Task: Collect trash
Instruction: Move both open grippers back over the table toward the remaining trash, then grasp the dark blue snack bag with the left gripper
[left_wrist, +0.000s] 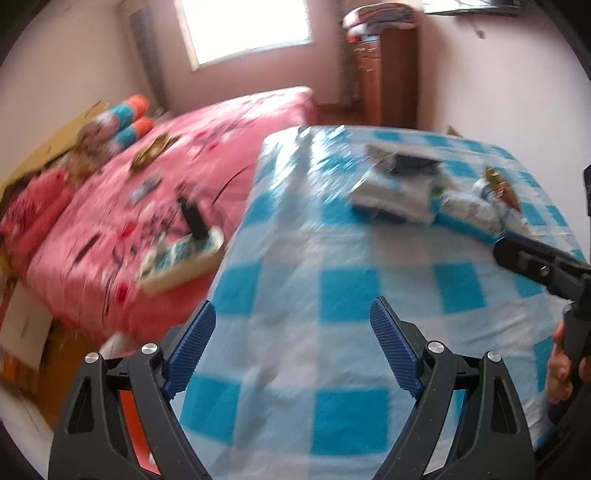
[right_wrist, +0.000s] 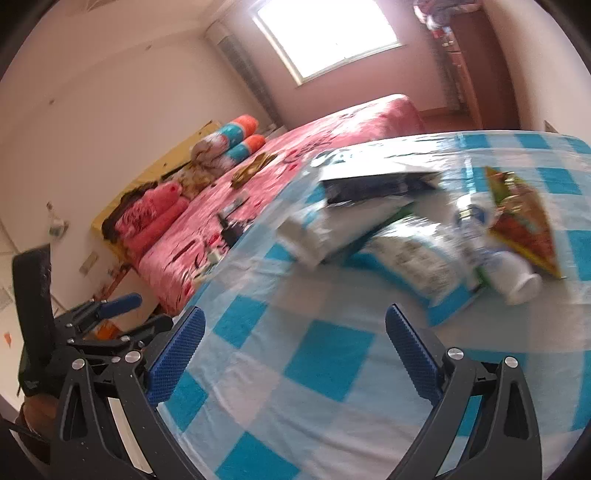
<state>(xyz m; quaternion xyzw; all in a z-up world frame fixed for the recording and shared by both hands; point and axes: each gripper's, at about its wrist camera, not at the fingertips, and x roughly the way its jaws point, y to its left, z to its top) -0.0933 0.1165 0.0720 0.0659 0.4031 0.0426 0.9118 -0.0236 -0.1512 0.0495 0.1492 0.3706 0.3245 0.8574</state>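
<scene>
Your left gripper (left_wrist: 291, 350) and right gripper (right_wrist: 295, 354) both stand spread with nothing between the pads, over the checked bench (right_wrist: 325, 354). Ahead of your right gripper and slightly to its right lies one heap of trash: two white bags (right_wrist: 332, 229), one dark flat packet (right_wrist: 369, 184), one white bottle (right_wrist: 509, 273) and one red-and-green wrapper (right_wrist: 521, 221), well apart from both grippers. One pink bed (left_wrist: 147, 192) lies beyond, left

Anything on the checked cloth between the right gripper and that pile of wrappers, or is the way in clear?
Nothing visible stands in the way. The right gripper is open and empty over bare checked tablecloth, and the trash pile lies beyond it with only cloth between. The left gripper is off to its side.
</scene>
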